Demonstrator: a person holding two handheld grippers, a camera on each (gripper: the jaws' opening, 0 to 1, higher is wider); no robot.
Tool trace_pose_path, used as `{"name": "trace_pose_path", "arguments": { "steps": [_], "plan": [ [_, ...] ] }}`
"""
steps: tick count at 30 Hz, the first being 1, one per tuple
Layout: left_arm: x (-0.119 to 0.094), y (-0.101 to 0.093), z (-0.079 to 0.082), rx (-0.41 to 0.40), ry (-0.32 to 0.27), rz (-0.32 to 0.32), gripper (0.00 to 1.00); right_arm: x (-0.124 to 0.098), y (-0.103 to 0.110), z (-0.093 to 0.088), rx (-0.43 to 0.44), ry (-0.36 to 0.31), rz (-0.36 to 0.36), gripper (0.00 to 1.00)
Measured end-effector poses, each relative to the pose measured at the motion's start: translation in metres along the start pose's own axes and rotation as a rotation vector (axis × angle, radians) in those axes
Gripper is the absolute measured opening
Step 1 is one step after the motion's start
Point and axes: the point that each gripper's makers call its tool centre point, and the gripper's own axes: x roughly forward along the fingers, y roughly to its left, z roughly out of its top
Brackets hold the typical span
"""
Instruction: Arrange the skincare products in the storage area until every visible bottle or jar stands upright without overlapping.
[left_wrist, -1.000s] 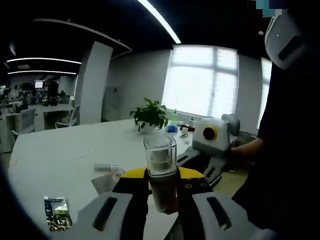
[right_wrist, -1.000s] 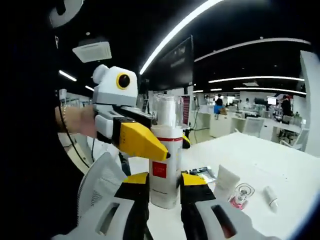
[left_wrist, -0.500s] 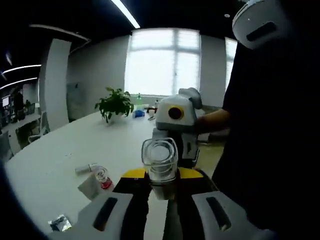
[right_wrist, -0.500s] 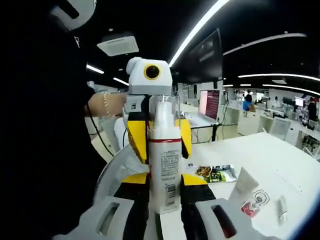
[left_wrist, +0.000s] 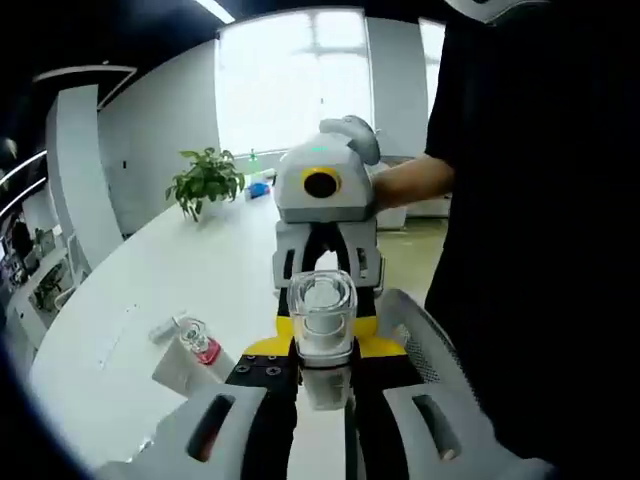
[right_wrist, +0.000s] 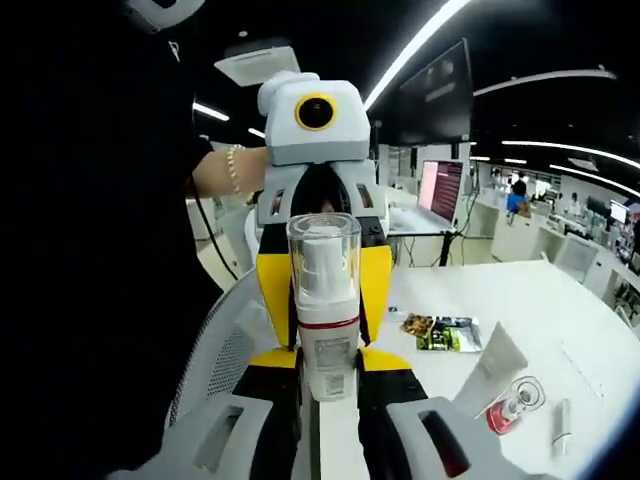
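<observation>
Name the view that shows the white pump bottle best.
The right gripper view: the white pump bottle stands side-on between its jaws, clear cap, red band and label visible. The left gripper view looks onto its clear cap end-on.

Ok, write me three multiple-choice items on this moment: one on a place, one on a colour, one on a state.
1. Where is the white bottle?
A. lying on the table
B. between the right tongs' jaws
C. beside the potted plant

2. What colour is the band under the bottle's clear cap?
A. red
B. blue
C. green

3. How are the left tongs?
A. wide open
B. shut on the clear cap
C. resting on the table

1 B: in the right gripper view the right tongs clamp the bottle's lower body.
2 A: a red ring sits just below the cap.
3 B: in the left gripper view their jaws close on the cap's sides.
</observation>
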Motion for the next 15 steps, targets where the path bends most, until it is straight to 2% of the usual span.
{"name": "trace_pose_path", "arguments": {
  "steps": [5,10,13,15],
  "plan": [
    [0.005,0.006,-0.007,-0.011,0.01,0.01,0.14,0.004,-0.007,-0.008,-0.021,0.001,-0.038,0.1],
    [0.009,0.032,-0.014,-0.122,-0.03,0.131,0.16,0.004,-0.029,-0.019,0.018,-0.02,-0.115,0.1],
    [0.013,0.036,-0.015,-0.147,-0.054,0.152,0.23,0.004,-0.04,-0.025,0.045,-0.028,-0.15,0.1],
    [0.016,0.037,-0.024,-0.161,-0.03,0.168,0.26,0.007,-0.044,-0.031,0.052,-0.025,-0.16,0.1]
  ]
}}
